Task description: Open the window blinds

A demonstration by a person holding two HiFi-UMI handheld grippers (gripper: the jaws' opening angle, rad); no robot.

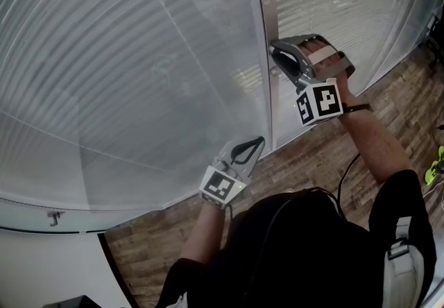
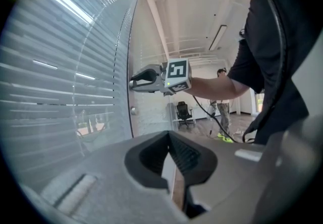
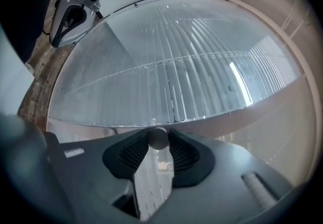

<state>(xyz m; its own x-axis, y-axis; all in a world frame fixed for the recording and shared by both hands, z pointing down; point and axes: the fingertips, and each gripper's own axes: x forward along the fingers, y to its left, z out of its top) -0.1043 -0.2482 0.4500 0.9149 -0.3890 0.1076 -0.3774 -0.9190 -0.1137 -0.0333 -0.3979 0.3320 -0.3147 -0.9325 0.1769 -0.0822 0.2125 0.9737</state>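
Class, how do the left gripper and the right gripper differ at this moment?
The left gripper has jaws shut on nothing; the right gripper clamps a small round knob. The left gripper sits lower; the right gripper is raised by the window frame. Both point toward the blinds.

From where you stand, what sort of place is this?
Probably an office: wide slatted blinds behind glass, a desk chair on a wood floor, and long ceiling lights.

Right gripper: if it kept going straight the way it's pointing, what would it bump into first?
The small round knob, pinched between its jaws; just behind that, probably the glass pane with the blinds.
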